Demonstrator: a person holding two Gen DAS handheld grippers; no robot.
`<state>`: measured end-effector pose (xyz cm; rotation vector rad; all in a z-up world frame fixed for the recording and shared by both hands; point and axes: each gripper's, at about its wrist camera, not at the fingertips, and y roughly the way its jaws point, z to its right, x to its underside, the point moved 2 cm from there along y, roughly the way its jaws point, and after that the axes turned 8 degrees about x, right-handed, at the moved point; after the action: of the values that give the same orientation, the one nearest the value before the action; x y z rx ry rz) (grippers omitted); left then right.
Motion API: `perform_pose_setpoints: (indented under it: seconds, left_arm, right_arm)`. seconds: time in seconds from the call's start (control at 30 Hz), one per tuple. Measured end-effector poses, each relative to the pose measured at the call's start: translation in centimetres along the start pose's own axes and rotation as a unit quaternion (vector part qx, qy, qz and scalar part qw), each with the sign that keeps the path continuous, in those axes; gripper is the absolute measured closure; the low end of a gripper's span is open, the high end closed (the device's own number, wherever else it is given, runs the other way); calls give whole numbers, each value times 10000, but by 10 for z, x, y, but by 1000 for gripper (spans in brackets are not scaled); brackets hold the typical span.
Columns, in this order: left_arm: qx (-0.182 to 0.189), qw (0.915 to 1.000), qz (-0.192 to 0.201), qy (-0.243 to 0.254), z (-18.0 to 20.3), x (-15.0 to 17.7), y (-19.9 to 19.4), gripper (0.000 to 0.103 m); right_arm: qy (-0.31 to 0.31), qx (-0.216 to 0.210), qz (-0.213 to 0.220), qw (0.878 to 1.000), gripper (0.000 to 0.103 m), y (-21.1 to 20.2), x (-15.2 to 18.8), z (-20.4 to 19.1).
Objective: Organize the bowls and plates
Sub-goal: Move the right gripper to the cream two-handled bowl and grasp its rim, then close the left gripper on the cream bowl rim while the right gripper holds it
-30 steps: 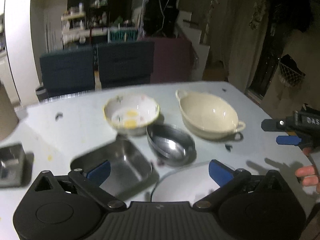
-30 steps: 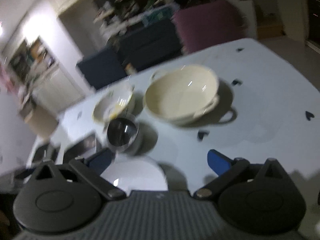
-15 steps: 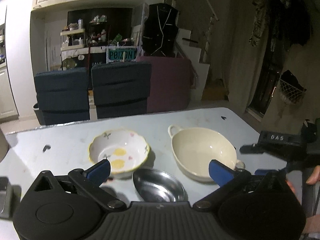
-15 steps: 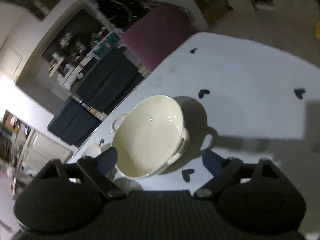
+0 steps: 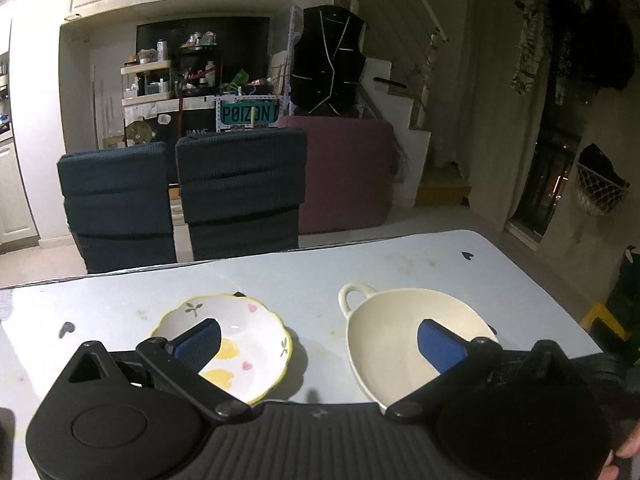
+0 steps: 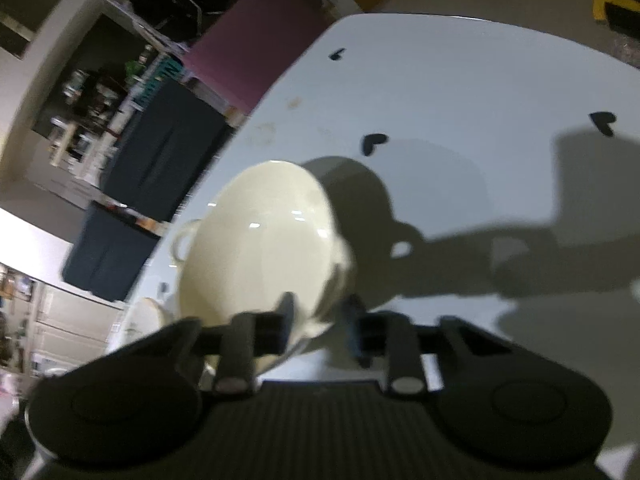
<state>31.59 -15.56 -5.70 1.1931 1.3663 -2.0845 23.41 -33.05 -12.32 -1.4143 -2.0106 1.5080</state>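
A cream bowl (image 5: 394, 334) with two loop handles sits on the pale table (image 5: 320, 276), right of a flowered bowl (image 5: 240, 340) with a yellow scalloped rim. My left gripper (image 5: 318, 344) hovers open over the near side of both bowls and holds nothing. In the right wrist view the cream bowl (image 6: 260, 248) fills the middle. My right gripper (image 6: 320, 316) points steeply down at its near rim. Its jaws are closing, one finger inside the bowl and one outside, and the wall is pinched between them. The near handle is hidden.
Two dark blue chairs (image 5: 240, 188) stand against the table's far edge, with a maroon sofa (image 5: 344, 172) behind them. Small black heart marks (image 6: 374, 142) dot the table (image 6: 460, 80). A person's fingertips (image 5: 628, 450) show at the bottom right corner.
The left view has swung away from the steel dishes and white plate, which are now out of sight. The right gripper rolled, dropped onto the cream bowl and narrowed its jaws around the rim.
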Motion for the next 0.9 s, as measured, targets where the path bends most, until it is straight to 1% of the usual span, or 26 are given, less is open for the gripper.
perform_pose_setpoints:
  seconds: [0.07,0.2,0.3,0.4,0.47,0.57,0.63,0.7,0.87,0.9]
  left_arm:
    - [13,10000,-53,5,-3,2,7,0]
    - [67,9995,-289,-66,-6,3,26,5]
    - [268,9988,-335,-245,-6,0,35,9]
    - [416,9979,-389,-296,-4,0,45,14]
    - [495,9972,-444,-343,-4,0,51,21]
    - [572,9956,-528,-521,-6,-1,62,23]
    - [493,9952,-622,-578,-6,-2,71,23]
    - [380,9957,-680,-494,-4,-3,81,25]
    - [8,9964,-790,-322,-3,-1,106,25]
    - [-13,9964,-799,-292,-3,0,110,25]
  right_arm:
    - [72,-76,-23,9999,82,-1,0,3]
    - [-136,-35,-41,9999,84,-4,-2,2]
    - [-230,48,-6,9997,88,-6,-8,3]
    - [-242,100,174,9995,90,-3,-17,10]
    - [-164,102,278,9994,92,-3,-24,16]
    - [-80,166,460,9988,94,-5,-35,24]
    - [-106,256,596,9978,93,-4,-39,26]
    - [-219,350,704,9967,93,-5,-38,24]
    - [-388,328,681,9964,93,-6,-33,23]
    - [-375,303,663,9966,93,-7,-34,25]
